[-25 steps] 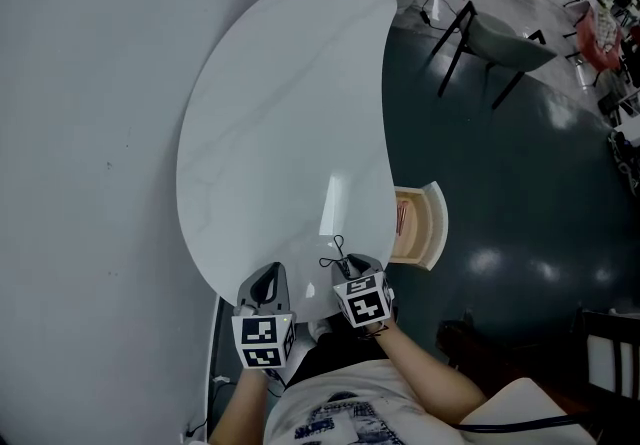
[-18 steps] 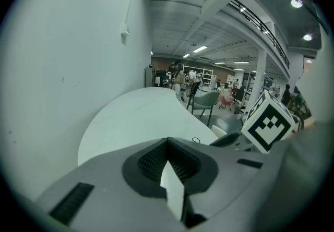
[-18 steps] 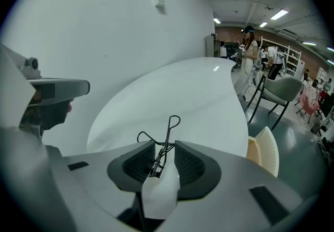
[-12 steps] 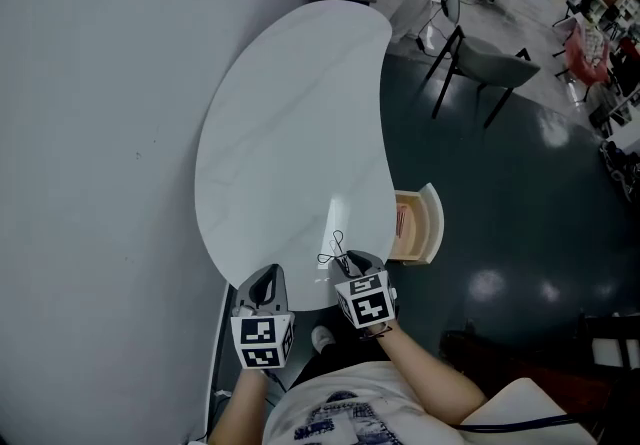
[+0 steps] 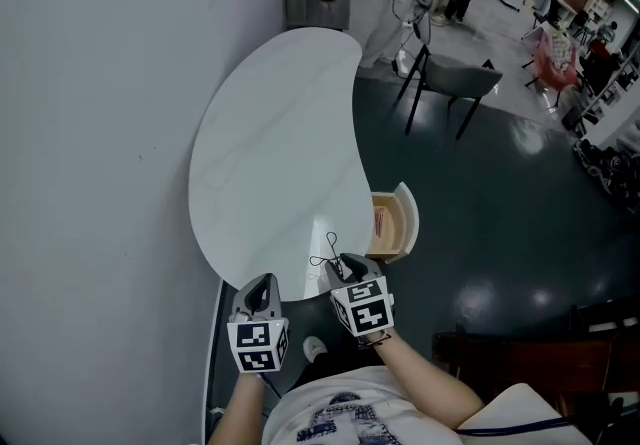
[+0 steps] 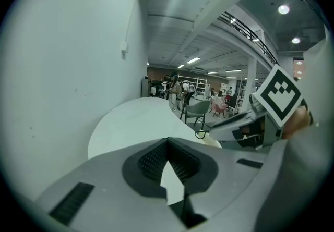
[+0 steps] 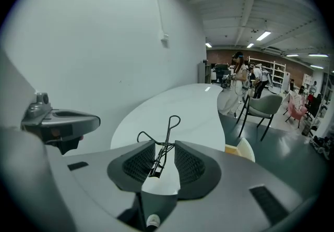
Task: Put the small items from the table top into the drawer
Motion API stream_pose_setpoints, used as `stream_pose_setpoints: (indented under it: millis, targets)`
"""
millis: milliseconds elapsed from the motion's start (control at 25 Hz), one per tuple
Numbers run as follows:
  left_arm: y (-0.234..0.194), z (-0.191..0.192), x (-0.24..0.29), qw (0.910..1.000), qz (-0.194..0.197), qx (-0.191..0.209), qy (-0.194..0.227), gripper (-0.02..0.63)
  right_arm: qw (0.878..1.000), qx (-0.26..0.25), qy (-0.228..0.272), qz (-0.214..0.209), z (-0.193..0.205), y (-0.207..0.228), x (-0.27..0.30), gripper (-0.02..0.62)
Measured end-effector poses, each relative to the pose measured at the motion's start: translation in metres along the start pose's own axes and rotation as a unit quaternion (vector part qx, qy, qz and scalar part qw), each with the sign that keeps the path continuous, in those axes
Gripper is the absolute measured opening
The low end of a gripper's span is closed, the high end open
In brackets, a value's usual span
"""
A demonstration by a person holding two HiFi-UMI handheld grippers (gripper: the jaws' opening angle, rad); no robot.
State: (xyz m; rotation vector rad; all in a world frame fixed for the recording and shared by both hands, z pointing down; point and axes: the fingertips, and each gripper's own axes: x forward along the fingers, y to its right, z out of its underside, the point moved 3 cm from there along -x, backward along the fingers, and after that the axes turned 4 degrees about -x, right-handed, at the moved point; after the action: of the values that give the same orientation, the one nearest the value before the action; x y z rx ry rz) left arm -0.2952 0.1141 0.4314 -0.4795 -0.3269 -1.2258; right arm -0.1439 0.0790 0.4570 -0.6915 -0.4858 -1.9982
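The right claw gripped a thin black wire tool; its long axis ran along the jaws, with the loops ahead of the tips. The open drawer lay to its right, past the tabletop edge. The left claw, closed and empty, was farther away.

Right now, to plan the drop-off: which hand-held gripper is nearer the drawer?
Right. The right hand-held gripper, holding a wire tool, is close beside the drawer; the left hand-held gripper is farther off, beyond the right one.
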Motion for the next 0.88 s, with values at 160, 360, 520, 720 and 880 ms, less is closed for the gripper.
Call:
stream_pose_setpoints:
  millis: [160,360,520,720,880]
  targets:
    - [0.019,-0.002,-0.003,0.9998,0.014,0.008,0.009,0.02,1.0,0.006,0.025,0.011,-0.007,0.008,-0.025,0.13]
    - [0.038,-0.006,0.0,0.9996,0.017,0.016,0.013,0.02,0.998,0.014,0.054,0.012,-0.015,0.021,-0.046,0.13]
    - [0.06,-0.007,0.008,0.9995,0.015,0.023,0.013,0.02,0.998,0.016,0.065,0.009,-0.013,0.041,-0.058,0.13]
    - [0.098,-0.012,0.021,0.9994,0.011,0.03,0.013,0.02,0.997,0.021,0.075,0.002,-0.008,0.075,-0.074,0.13]
    - [0.131,-0.021,0.032,0.9991,0.008,0.039,0.016,0.02,0.996,0.028,0.083,-0.007,-0.007,0.108,-0.088,0.13]
